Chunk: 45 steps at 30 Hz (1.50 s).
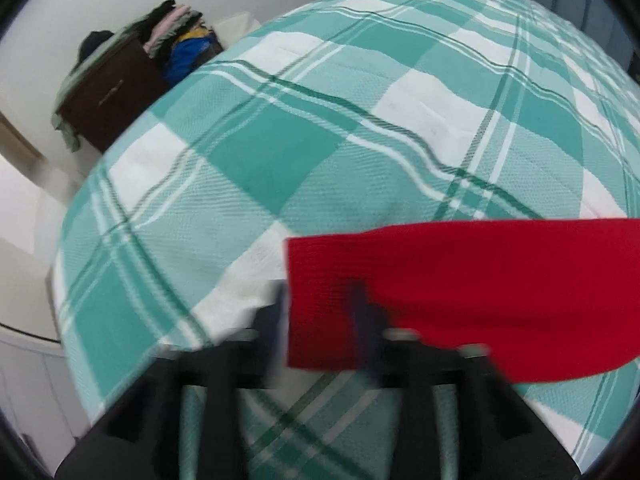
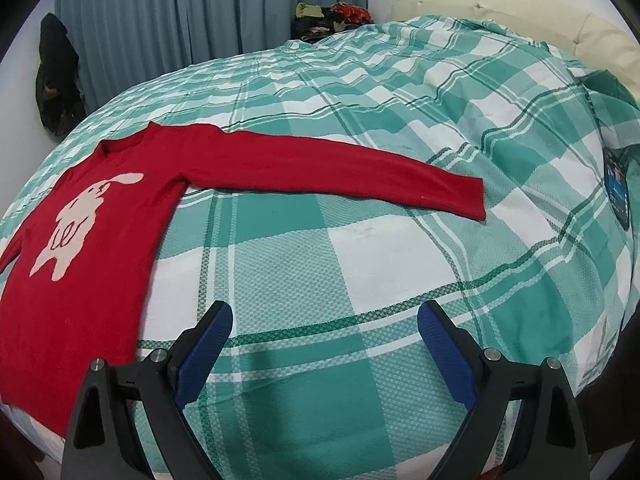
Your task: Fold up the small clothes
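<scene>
A small red sweater (image 2: 100,216) with a pale rabbit design lies flat on the green-and-white plaid bedspread (image 2: 360,264). One sleeve (image 2: 340,172) stretches out to the right. My right gripper (image 2: 324,320) is open and empty, above the bedspread right of the sweater's body. In the left wrist view the other red sleeve's cuff (image 1: 460,296) lies across the plaid cover (image 1: 280,152). My left gripper (image 1: 320,312) is at that cuff, one finger under or beside its edge and one on top. The view is blurred.
A dark wooden cabinet (image 1: 112,92) piled with clothes stands beyond the bed's far edge. Blue curtains (image 2: 180,16), a dark hanging garment (image 2: 56,76) and a clothes pile (image 2: 332,16) are behind the bed. A cream headboard (image 2: 520,12) and a dark phone-like object (image 2: 618,192) are at right.
</scene>
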Each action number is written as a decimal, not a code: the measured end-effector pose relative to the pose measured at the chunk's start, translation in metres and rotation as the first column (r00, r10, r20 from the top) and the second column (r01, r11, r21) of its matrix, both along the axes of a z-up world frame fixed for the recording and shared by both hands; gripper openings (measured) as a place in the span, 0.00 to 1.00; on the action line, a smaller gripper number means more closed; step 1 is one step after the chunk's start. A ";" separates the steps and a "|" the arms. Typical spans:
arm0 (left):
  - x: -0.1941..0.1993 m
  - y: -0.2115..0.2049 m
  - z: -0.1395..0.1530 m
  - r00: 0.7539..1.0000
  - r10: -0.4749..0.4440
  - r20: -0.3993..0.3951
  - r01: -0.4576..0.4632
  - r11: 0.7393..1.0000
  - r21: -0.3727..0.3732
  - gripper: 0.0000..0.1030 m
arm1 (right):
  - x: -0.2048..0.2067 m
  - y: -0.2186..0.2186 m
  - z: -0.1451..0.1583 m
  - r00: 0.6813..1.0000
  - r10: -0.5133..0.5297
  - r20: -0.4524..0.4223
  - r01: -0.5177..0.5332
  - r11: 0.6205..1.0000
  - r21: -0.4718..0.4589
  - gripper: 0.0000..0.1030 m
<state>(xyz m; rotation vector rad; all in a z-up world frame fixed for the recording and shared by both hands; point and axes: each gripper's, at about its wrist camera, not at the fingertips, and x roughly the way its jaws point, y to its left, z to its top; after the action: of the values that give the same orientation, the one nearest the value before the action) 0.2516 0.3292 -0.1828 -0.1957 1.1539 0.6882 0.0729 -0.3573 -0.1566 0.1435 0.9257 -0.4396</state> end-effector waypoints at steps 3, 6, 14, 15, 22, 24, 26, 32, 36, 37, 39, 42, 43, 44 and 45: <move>-0.021 -0.009 0.015 0.998 -0.011 0.058 0.009 1.000 0.028 0.89 | 0.000 0.000 -0.001 1.000 -0.002 -0.004 0.002 1.000 0.004 0.90; -0.048 -0.031 0.030 0.992 -0.065 0.105 0.062 0.998 0.023 0.89 | 0.000 0.003 -0.001 1.000 0.004 -0.009 -0.004 1.000 -0.008 0.90; -0.115 -0.132 0.058 0.934 -0.295 0.202 0.289 0.956 0.059 0.90 | 0.000 0.018 0.004 0.998 0.065 0.003 -0.064 0.996 -0.056 0.90; -0.121 -0.146 0.059 0.924 -0.314 0.220 0.315 0.949 0.031 0.90 | -0.001 0.021 0.006 0.997 0.080 0.009 -0.079 0.995 -0.060 0.90; -0.134 -0.229 0.043 0.868 -0.434 0.243 0.453 0.891 -0.029 0.90 | -0.008 0.061 0.019 0.965 0.245 0.094 -0.245 0.970 -0.012 0.90; -0.139 -0.252 0.041 0.842 -0.480 0.245 0.501 0.865 -0.030 0.90 | -0.010 0.079 0.018 0.946 0.307 0.105 -0.311 0.950 0.028 0.90; -0.144 -0.274 0.036 0.802 -0.546 0.242 0.564 0.826 -0.008 0.91 | -0.010 0.093 0.014 0.927 0.364 0.092 -0.369 0.929 0.038 0.90; -0.155 -0.289 0.011 0.766 -0.621 0.166 0.620 0.782 0.060 0.94 | -0.007 0.130 -0.020 0.854 0.517 -0.062 -0.514 0.856 0.056 0.90; -0.161 -0.268 0.016 0.793 -0.583 0.176 0.593 0.805 -0.003 0.96 | -0.010 0.127 -0.034 0.843 0.523 -0.128 -0.517 0.852 0.079 0.90; -0.163 -0.262 0.018 0.800 -0.572 0.180 0.584 0.812 -0.015 0.96 | -0.013 0.124 -0.032 0.846 0.518 -0.128 -0.513 0.855 0.076 0.90; -0.171 -0.254 0.021 0.818 -0.540 0.199 0.554 0.832 -0.018 0.96 | -0.019 0.118 -0.030 0.862 0.492 -0.123 -0.489 0.870 0.060 0.90; -0.176 -0.235 0.033 0.848 -0.460 0.263 0.476 0.880 0.006 0.95 | -0.027 0.097 -0.013 0.916 0.397 -0.049 -0.398 0.918 0.010 0.90; -0.174 -0.229 0.034 0.857 -0.433 0.279 0.450 0.893 0.005 0.95 | -0.031 0.084 -0.006 0.939 0.343 -0.008 -0.343 0.939 0.007 0.90; -0.168 -0.222 0.035 0.869 -0.402 0.288 0.421 0.907 -0.003 0.95 | -0.032 0.075 -0.003 0.953 0.302 0.013 -0.302 0.953 0.013 0.90; -0.162 -0.217 0.034 0.878 -0.384 0.288 0.404 0.915 -0.012 0.95 | -0.032 0.061 -0.001 0.970 0.243 0.034 -0.244 0.969 0.033 0.90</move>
<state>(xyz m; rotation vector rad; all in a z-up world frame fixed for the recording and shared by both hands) 0.0896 0.1123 -0.1489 -0.1078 0.9066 0.2452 0.0408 -0.2960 -0.1574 0.0688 0.9091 -0.1923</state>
